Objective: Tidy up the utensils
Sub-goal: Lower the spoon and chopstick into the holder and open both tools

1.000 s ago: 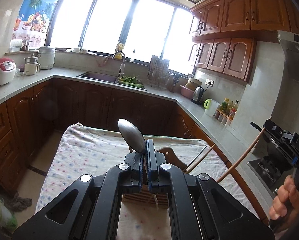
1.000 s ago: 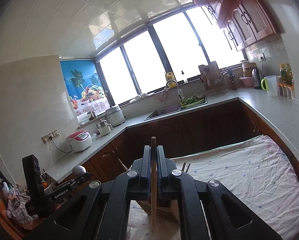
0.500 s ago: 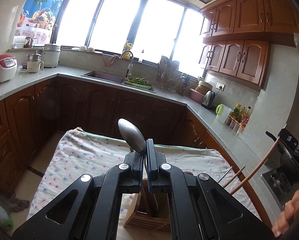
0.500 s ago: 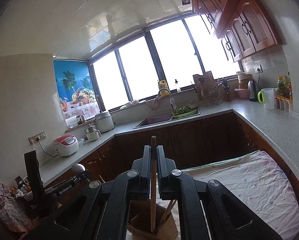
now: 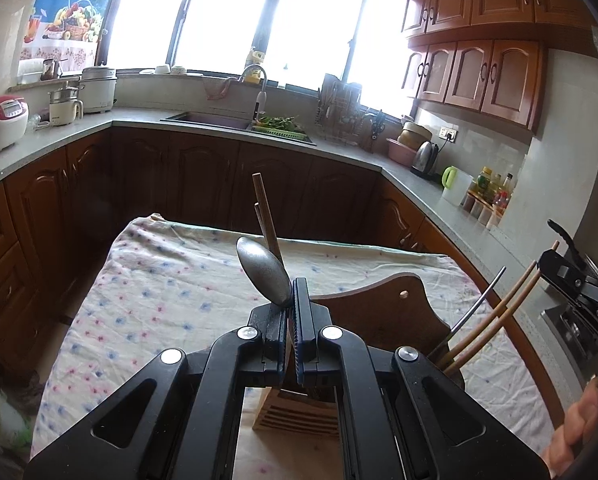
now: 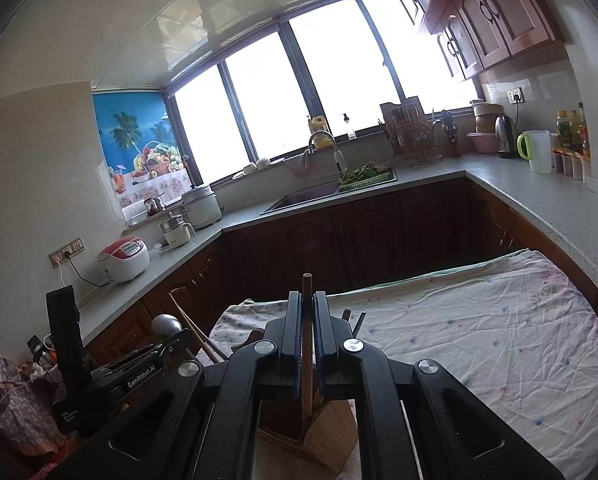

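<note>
My left gripper [image 5: 291, 300] is shut on the handle of a metal spoon [image 5: 265, 274], whose bowl points up. Just below it stands a wooden utensil holder [image 5: 295, 412] with a tall curved back board [image 5: 379, 312]. Two wooden chopsticks [image 5: 265, 216] rise behind the spoon. In the right wrist view my right gripper [image 6: 307, 308] is shut on an upright wooden chopstick [image 6: 307, 288]; its lower end reaches down into the holder [image 6: 327, 428]. Further sticks and a metal rod [image 5: 475, 312] lean in the holder's right side. The spoon's bowl [image 6: 165, 324] shows at the left.
The holder stands on a table under a flowered cloth [image 5: 171, 280], with cloth stretching right [image 6: 499, 328]. Dark wood cabinets and a grey counter [image 5: 59, 136] with a sink [image 5: 211, 120] ring the table. A person's hand [image 5: 579, 432] holds the right gripper's handle.
Both grippers have sunk toward the utensil holder, which now looms larger beneath them. The right gripper's chopstick has gone down into the holder. Both jaws stay shut.
</note>
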Motion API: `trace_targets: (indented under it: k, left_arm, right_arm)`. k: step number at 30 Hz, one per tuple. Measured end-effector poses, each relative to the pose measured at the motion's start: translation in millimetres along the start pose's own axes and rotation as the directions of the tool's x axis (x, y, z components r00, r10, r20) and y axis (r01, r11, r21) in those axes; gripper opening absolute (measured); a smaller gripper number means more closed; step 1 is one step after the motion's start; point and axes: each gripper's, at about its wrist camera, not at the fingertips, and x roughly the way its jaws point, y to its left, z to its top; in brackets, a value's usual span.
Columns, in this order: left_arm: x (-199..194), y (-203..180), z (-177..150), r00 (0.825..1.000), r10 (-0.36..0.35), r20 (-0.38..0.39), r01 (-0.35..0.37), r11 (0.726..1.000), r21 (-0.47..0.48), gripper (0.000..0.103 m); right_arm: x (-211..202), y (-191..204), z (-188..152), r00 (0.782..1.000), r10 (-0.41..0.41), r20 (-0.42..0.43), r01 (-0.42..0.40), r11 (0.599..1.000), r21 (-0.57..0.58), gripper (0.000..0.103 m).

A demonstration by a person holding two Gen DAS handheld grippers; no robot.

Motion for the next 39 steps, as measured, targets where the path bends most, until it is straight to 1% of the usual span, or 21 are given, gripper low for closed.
trace_targets:
  k: [5,10,21,23,26,27,28,29,30,32,33,34,35,36,37,38,39]
  left_arm:
    - [11,2,-9,0.999,-0.006,-0.044,0.006,1.0,0.0,0.002]
    - [19,-2,-15,0.997,-0.006,-0.079,0.007,1.0,0.012,0.003]
    - [21,-4,-13,0.996,0.001,-0.086,0.001,1.0,0.018,0.003]
    - [21,-4,-12,0.996,-0.004,-0.091,0.006,1.0,0.017,0.003]
    - [18,-5,-10,0.996,-0.004,-0.087,0.006,1.0,0.02,0.003]
    - [17,-6,-10,0.996,-0.002,-0.084,0.004,1.0,0.022,0.006]
    - [15,-6,-9,0.997,-0.003,-0.079,0.005,1.0,0.025,0.007]
    - [14,-7,-9,0.997,-0.003,-0.076,0.005,1.0,0.028,0.009]
    - [13,-8,-9,0.997,-0.005,-0.075,0.007,1.0,0.03,0.014]
    - [10,-8,-9,0.997,-0.01,-0.07,0.012,0.999,0.032,0.018]
    - [9,-9,-9,0.998,-0.008,-0.068,0.01,0.999,0.035,0.021]
    - [8,-10,-9,0.998,-0.006,-0.067,0.008,0.999,0.037,0.024]
    - [6,-10,-9,0.998,-0.004,-0.065,0.007,0.999,0.037,0.032]
    - [4,-10,-9,0.998,-0.002,-0.062,0.004,0.999,0.036,0.042]
    - [2,-9,-9,0.998,0.002,-0.056,0.0,0.999,0.036,0.046]
    - [0,-9,-10,0.999,0.007,-0.052,-0.006,0.999,0.036,0.053]
    - [-3,-9,-11,0.999,0.014,-0.049,-0.012,0.999,0.036,0.06]
  right_arm:
    - [10,-10,-7,0.999,-0.002,-0.045,0.004,1.0,0.03,0.006]
    - [10,-11,-7,0.999,-0.013,-0.052,0.015,1.0,0.023,0.006]
    - [12,-13,-8,0.997,-0.019,-0.072,0.022,0.999,0.034,0.007]
    - [13,-12,-7,0.997,-0.018,-0.076,0.021,0.999,0.037,0.011]
    - [12,-13,-7,0.997,-0.018,-0.079,0.021,0.999,0.045,0.011]
    - [12,-13,-7,0.997,-0.018,-0.078,0.021,0.999,0.048,0.012]
    - [11,-13,-7,0.997,-0.016,-0.075,0.02,0.998,0.053,0.017]
    - [9,-13,-7,0.997,-0.015,-0.072,0.019,0.998,0.056,0.024]
    - [8,-14,-7,0.998,-0.014,-0.069,0.018,0.998,0.059,0.026]
    - [5,-13,-6,0.998,-0.012,-0.062,0.015,0.998,0.063,0.035]
    - [4,-13,-6,0.998,-0.01,-0.059,0.014,0.998,0.066,0.036]
    - [3,-13,-6,0.998,-0.006,-0.056,0.01,0.997,0.07,0.04]
    - [1,-14,-7,0.999,-0.003,-0.052,0.007,0.997,0.076,0.049]
    - [-1,-15,-7,0.999,0.0,-0.049,0.004,0.997,0.082,0.053]
    - [-3,-16,-7,0.999,0.006,-0.045,-0.002,0.996,0.089,0.062]
    - [-5,-17,-8,0.999,0.012,-0.041,-0.008,0.995,0.097,0.071]
    - [-7,-18,-8,0.999,0.02,-0.037,-0.016,0.994,0.106,0.075]
